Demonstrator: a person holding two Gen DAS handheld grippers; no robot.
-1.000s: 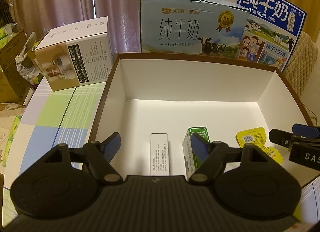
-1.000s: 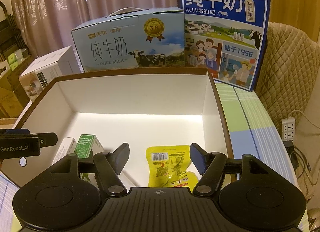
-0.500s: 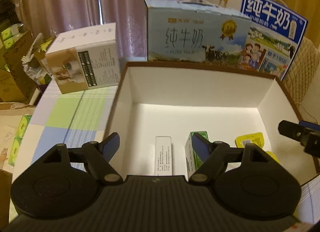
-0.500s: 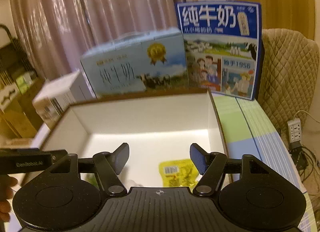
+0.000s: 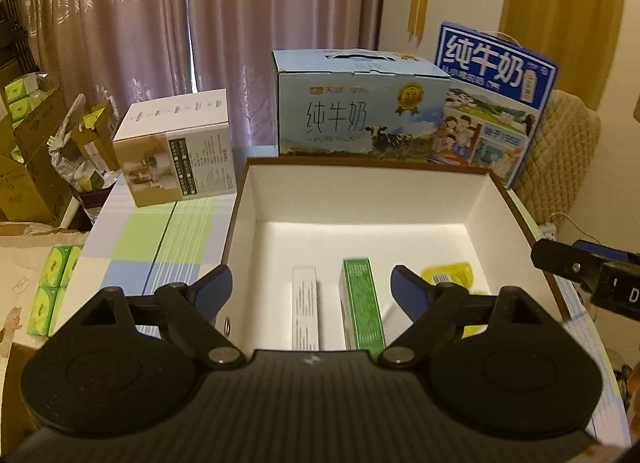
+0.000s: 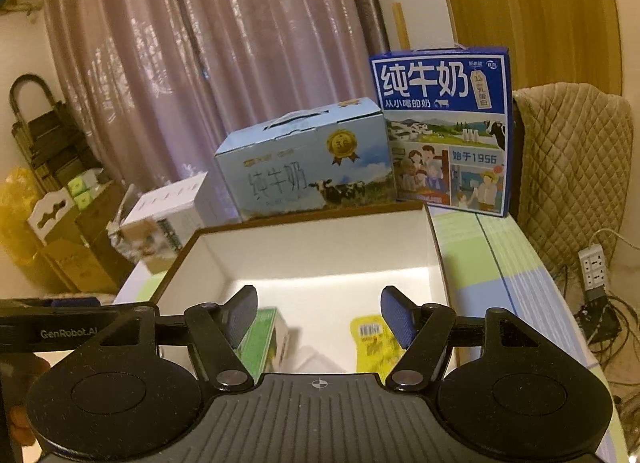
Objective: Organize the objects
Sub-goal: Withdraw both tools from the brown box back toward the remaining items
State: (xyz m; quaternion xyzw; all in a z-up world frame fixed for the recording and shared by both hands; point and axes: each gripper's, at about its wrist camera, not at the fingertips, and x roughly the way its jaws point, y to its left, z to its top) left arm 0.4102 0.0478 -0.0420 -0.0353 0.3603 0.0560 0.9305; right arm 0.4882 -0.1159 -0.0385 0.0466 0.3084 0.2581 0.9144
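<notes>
The far half of the open box (image 5: 362,199) floor lies bare. Near its front, a white carton (image 5: 306,313), green carton (image 5: 362,307) and yellow pouch (image 5: 450,275) crowd the floor; milk cases (image 5: 360,111) wall the far side.

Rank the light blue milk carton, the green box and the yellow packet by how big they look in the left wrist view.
1. Light blue milk carton, clearly largest.
2. Green box.
3. Yellow packet, partly hidden behind the left gripper, so its place after the green box is unsure.

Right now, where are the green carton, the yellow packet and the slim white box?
green carton (image 5: 362,301), left wrist view, its top face.
yellow packet (image 5: 450,274), left wrist view, near its barcode.
slim white box (image 5: 305,305), left wrist view, its printed top.
</notes>
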